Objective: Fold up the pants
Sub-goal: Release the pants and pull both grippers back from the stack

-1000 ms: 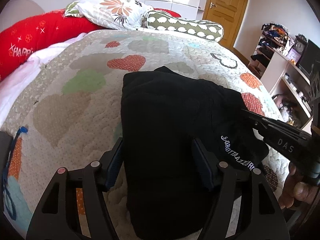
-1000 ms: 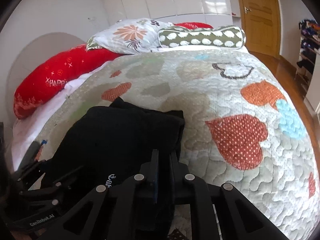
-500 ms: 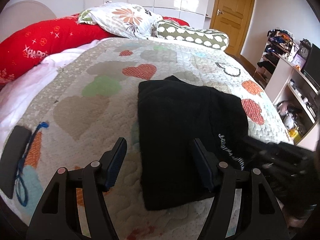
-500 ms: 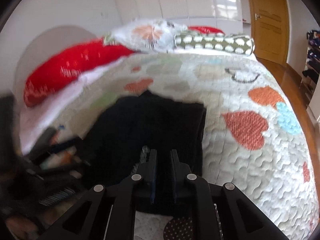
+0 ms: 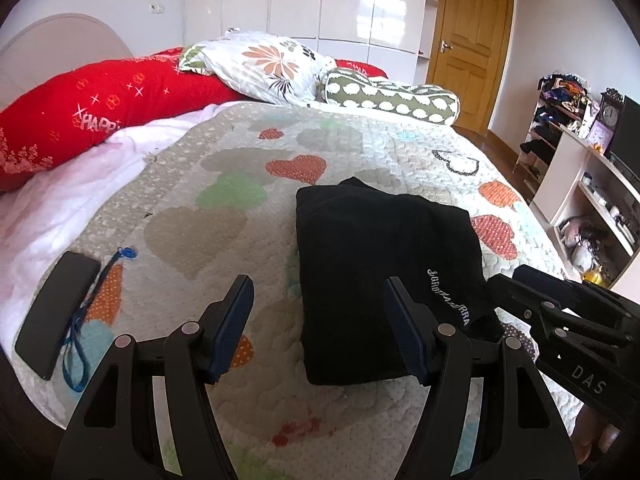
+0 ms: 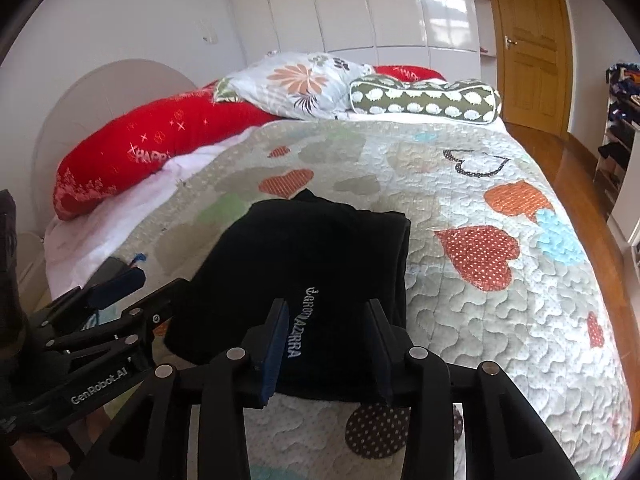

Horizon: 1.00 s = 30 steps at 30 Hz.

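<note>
The black pants (image 5: 380, 264) lie folded into a compact rectangle on the heart-patterned quilt (image 5: 208, 240), white lettering near the front right corner. My left gripper (image 5: 319, 292) hovers open in front of the fold's near left corner, holding nothing. In the right wrist view the pants (image 6: 320, 256) lie just beyond my right gripper (image 6: 328, 312). Its jaws are opening and its pads are off the cloth. The right gripper (image 5: 520, 280) also shows at the right edge of the left view, and the left gripper (image 6: 120, 284) at the lower left of the right view.
A black phone (image 5: 56, 312) with a blue lanyard (image 5: 92, 308) lies near the quilt's front left edge. A red bolster (image 5: 100, 116), a floral pillow (image 5: 264, 64) and a green spotted bolster (image 5: 392, 96) line the far end. Shelves (image 5: 580, 184) stand to the right.
Both grippers have drawn back and up from the pants, so more of the bed shows. The right gripper's jaws, shut a second ago, have parted. The pants stay put.
</note>
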Motion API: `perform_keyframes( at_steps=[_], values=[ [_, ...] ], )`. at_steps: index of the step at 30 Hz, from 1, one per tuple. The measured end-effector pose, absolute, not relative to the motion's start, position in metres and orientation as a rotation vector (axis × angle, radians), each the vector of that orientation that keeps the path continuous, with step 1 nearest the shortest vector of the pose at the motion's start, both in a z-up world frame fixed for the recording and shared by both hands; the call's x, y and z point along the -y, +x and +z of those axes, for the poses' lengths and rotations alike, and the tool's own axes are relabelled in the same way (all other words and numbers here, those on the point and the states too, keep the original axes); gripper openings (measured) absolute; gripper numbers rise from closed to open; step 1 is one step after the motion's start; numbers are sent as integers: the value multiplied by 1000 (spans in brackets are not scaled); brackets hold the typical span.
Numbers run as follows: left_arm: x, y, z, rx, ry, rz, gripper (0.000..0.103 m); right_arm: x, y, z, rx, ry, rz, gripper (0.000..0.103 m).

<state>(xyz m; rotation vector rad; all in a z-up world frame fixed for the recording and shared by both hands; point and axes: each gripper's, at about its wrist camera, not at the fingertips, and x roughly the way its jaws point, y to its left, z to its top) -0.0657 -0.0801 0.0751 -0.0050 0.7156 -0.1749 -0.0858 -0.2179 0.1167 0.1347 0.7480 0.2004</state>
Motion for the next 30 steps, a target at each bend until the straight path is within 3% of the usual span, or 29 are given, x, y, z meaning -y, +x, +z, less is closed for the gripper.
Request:
perform_keyframes(
  at_steps=[5, 30],
  values=[
    [79, -74, 83, -700, -6, -154, 67, 219, -97, 121, -740, 140, 200, 43],
    [81, -108, 105, -623, 25, -128, 67, 215, -126, 139, -698, 123, 200, 44]
  ],
)
